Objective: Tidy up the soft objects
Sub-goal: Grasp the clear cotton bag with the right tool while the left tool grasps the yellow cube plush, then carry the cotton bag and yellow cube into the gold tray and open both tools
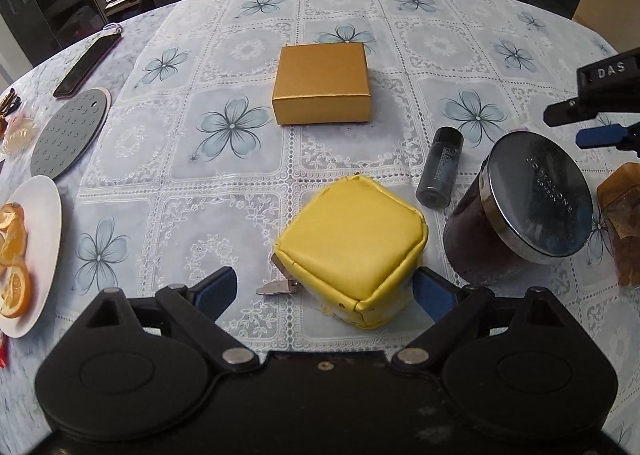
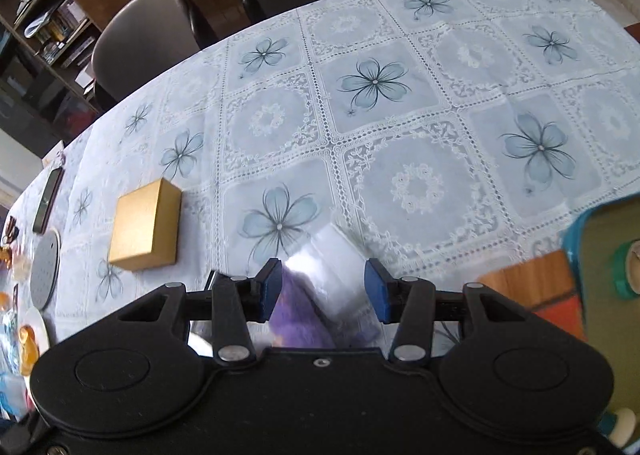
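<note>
Only the left wrist view showed the left gripper [image 1: 324, 287] spread wide around a yellow pouch [image 1: 352, 243], lower centre. Only the right wrist view showed the right gripper [image 2: 323, 289] clamping a clear packet [image 2: 320, 295] with purple contents, lower centre.

Gold box [image 1: 322, 83], phone [image 1: 86, 65], orange slices [image 1: 14, 255]

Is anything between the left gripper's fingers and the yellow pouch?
Nothing visible. The left gripper is open with the yellow pouch between its fingers, resting on the tablecloth. The lidded jar and small dark bottle stand off to the pouch's right, outside the fingers.
</note>
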`<state>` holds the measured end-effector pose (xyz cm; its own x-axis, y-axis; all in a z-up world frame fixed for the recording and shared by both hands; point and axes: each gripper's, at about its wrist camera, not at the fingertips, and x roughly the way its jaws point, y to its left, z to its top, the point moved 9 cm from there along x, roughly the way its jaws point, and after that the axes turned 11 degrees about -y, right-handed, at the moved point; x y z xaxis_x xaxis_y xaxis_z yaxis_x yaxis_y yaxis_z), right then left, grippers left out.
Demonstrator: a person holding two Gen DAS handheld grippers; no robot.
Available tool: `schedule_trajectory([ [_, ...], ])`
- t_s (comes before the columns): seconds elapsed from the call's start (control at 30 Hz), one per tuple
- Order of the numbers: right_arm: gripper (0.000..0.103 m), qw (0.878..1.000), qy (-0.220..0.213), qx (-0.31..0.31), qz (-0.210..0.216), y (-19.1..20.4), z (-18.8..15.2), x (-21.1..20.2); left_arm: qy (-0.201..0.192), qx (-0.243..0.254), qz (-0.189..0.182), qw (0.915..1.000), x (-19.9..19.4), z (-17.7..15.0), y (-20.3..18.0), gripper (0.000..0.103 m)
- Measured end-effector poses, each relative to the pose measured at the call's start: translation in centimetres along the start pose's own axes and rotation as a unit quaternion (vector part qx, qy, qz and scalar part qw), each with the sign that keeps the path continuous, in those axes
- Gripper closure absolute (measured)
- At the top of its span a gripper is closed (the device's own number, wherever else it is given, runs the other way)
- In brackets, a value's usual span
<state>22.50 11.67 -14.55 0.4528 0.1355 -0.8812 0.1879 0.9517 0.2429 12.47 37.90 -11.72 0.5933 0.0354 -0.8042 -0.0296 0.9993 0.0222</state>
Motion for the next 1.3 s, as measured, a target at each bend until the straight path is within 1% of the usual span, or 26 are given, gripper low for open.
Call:
schedule_trajectory([
  [0.1, 0.053, 1.000, 0.015, -0.015, -0.004, 0.4, -0.1, 2.2, 0.007, -0.007, -0.004, 0.9999, 0.7, -0.2, 0.2, 0.005],
  [0.17, 0.051, 0.999, 0.026, -0.031, -0.014, 0.6, -0.4, 3.4, 0.011, -0.012, -0.008, 0.9998, 1.1, -0.2, 0.3, 0.001],
  [0.2, 0.049, 0.998, 0.027, -0.044, -0.022, 0.7, -0.5, 3.9, 0.014, -0.013, -0.011, 0.9998, 1.4, -0.3, 0.3, 0.000],
  [0.23, 0.044, 0.998, 0.028, -0.056, -0.027, 0.9, -0.6, 4.3, 0.017, -0.015, -0.013, 0.9996, 1.7, -0.4, 0.3, 0.000],
  [0.3, 0.044, 0.997, 0.031, -0.069, -0.024, 1.1, -0.8, 4.9, 0.023, -0.019, -0.020, 0.9993, 2.3, -0.4, 0.3, 0.000],
  [0.37, 0.037, 0.997, 0.036, -0.070, -0.024, 1.1, -1.0, 5.4, 0.026, -0.023, -0.025, 0.9991, 2.9, -0.4, 0.2, 0.000],
  [0.43, 0.034, 0.996, 0.039, -0.082, -0.021, 1.4, -1.1, 5.5, 0.030, -0.028, -0.032, 0.9987, 3.4, -0.4, 0.0, 0.000],
  [0.5, 0.034, 0.995, 0.036, -0.094, -0.021, 1.6, -1.2, 5.4, 0.031, -0.034, -0.037, 0.9983, 3.9, -0.4, -0.2, 0.000],
  [0.53, 0.036, 0.994, 0.035, -0.097, -0.020, 1.5, -1.3, 5.3, 0.030, -0.036, -0.038, 0.9982, 4.0, -0.4, -0.2, 0.000],
  [0.6, 0.047, 0.995, 0.036, -0.097, -0.018, 1.4, -1.3, 5.0, 0.027, -0.041, -0.048, 0.9976, 4.3, -0.2, -0.4, 0.004],
  [0.67, 0.050, 0.996, 0.040, -0.079, -0.008, 1.2, -1.2, 4.8, 0.026, -0.052, -0.069, 0.9959, 4.3, -0.1, -0.7, 0.020],
  [0.73, 0.052, 0.998, 0.040, -0.057, 0.000, 0.8, -0.9, 4.5, 0.024, -0.062, -0.075, 0.9950, 4.2, 0.1, -0.6, 0.023],
  [0.87, 0.052, 0.999, 0.010, -0.034, 0.005, 0.5, 0.3, 2.7, 0.012, -0.060, -0.073, 0.9955, 3.4, 0.3, -0.4, 0.033],
  [0.97, 0.052, 0.999, -0.014, -0.028, 0.012, 0.6, 1.4, 0.8, 0.014, -0.066, -0.065, 0.9956, 2.6, 0.3, 0.3, 0.034],
  [1.1, 0.052, 0.999, -0.033, -0.021, 0.026, 0.9, 1.9, -2.1, 0.017, -0.084, -0.071, 0.9938, 0.9, -0.2, 1.3, 0.034],
  [1.2, 0.052, 0.998, -0.041, -0.024, 0.037, 1.0, 1.4, -4.2, 0.010, -0.093, -0.074, 0.9928, -0.9, -0.4, 2.0, 0.034],
  [1.3, 0.052, 0.998, -0.037, -0.027, 0.047, 1.1, 0.1, -6.0, 0.005, -0.097, -0.071, 0.9927, -2.7, -0.7, 2.4, 0.034],
])
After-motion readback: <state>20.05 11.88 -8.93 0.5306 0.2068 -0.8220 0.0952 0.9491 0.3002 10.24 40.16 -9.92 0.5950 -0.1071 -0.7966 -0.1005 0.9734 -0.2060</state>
